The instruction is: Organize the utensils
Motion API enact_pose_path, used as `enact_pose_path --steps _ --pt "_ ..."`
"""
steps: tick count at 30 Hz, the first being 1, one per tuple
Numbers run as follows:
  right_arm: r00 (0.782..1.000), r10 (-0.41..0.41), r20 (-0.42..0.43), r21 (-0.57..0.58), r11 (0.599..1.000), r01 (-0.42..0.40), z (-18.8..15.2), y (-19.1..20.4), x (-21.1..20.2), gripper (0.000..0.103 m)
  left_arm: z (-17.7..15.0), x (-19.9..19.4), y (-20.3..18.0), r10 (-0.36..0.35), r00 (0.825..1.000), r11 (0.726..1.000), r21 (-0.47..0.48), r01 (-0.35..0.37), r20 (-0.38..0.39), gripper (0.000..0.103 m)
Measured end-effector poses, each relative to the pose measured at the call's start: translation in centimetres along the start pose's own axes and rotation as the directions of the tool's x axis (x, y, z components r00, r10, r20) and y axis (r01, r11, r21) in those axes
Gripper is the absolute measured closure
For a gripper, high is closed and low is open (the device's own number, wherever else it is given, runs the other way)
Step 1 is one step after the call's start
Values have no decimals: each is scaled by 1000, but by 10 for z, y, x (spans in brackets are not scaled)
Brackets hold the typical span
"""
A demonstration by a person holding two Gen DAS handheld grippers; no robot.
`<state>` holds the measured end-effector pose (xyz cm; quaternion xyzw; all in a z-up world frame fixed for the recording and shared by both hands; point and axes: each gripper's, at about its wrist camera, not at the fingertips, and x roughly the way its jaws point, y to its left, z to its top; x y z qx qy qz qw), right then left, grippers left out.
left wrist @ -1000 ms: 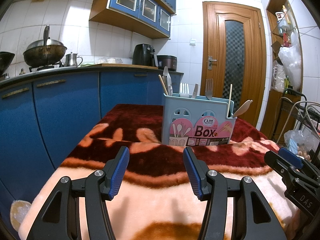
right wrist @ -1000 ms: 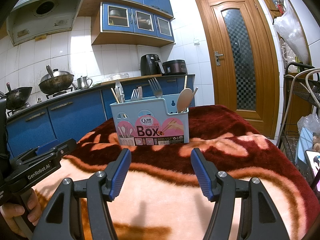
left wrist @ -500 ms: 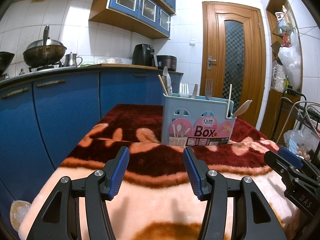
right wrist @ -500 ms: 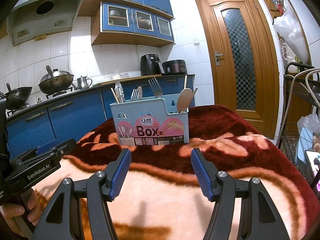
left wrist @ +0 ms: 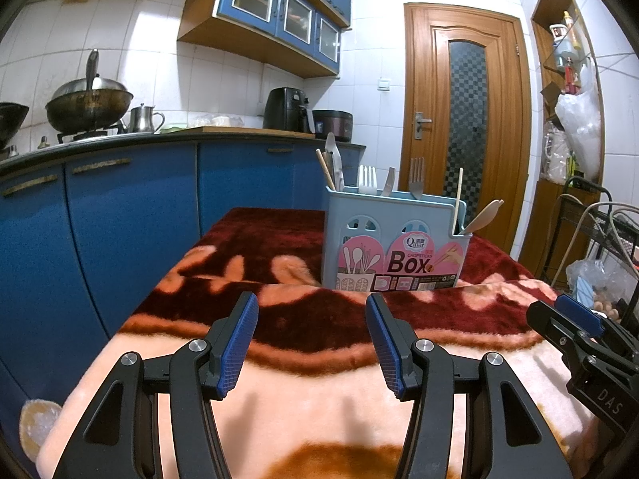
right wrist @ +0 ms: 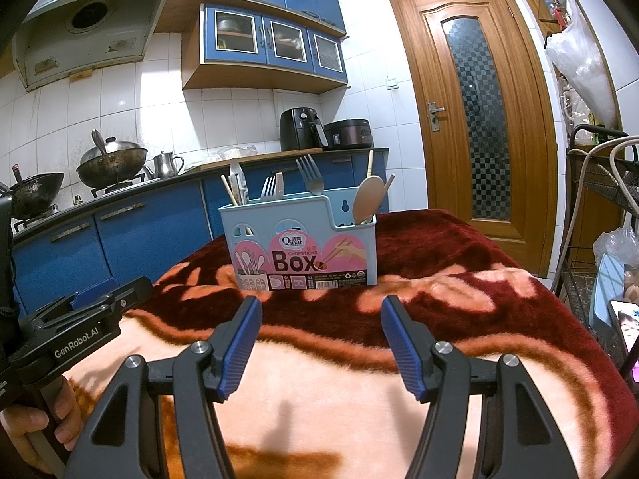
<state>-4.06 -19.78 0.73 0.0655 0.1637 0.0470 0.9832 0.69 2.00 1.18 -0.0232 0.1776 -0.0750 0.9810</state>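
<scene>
While both tools sit low over the blanket-covered worktop [left wrist: 319, 411], the pale blue utensil box [left wrist: 393, 249] stands upright on the dark red band of the blanket, ahead of both. Left hand-held gripper [left wrist: 312, 345]: released, blue pads wide apart, nothing between them, positioned short of the box and apart from it. Right hand-held gripper [right wrist: 321, 349]: likewise released and empty, also short of the box, which appears centred between its fingers in the right wrist view [right wrist: 303, 239].

Box contents, as seen in the left wrist view: chopsticks and a pale utensil [left wrist: 334, 165] at the left end; a white plastic fork [left wrist: 366, 180] and a metal fork [left wrist: 416, 179] toward the middle; a single chopstick [left wrist: 458, 195] and a wooden spoon [left wrist: 481, 217] leaning out of the lower compartment at the right end. Exact compartment divisions behind the front wall cannot be determined.

Behind the box: blue cabinets [left wrist: 131, 207] to its left, a wooden door [left wrist: 467, 119] to its right
</scene>
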Motion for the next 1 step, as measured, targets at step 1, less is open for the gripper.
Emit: enact_pose_path --steps 1 --pt "1000 0 0 0 1000 0 0 0 0 38 0 0 0 0 1000 1000 1 0 0 45"
